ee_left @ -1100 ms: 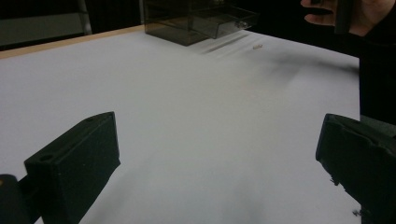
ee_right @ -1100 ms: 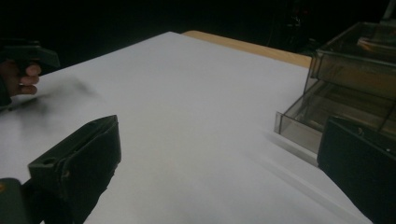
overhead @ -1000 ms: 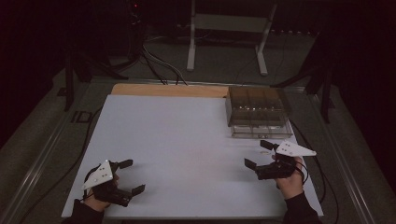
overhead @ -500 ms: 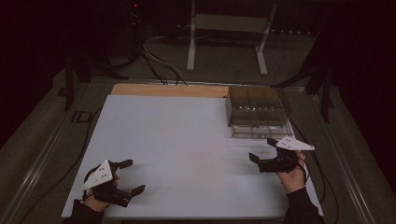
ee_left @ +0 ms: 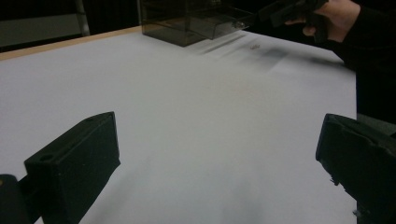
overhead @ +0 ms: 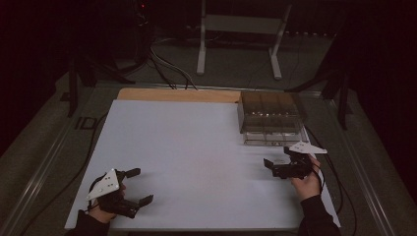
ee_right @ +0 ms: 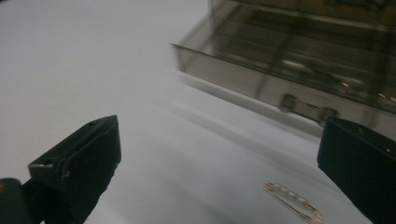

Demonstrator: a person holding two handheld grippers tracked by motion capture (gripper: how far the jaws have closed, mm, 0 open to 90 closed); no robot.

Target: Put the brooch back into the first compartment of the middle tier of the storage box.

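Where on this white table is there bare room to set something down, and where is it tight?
The white tabletop is bare from its far-left edge across the middle, between the left gripper and the right gripper. It is crowded at the far right: the clear compartment box sits there, with a small gold clip lying just before it, between the right gripper's open jaws.

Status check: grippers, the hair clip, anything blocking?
Left gripper open, idle at near edge. Right gripper open, above gold hair clip on the table. Clear compartment box just beyond; nothing blocking.
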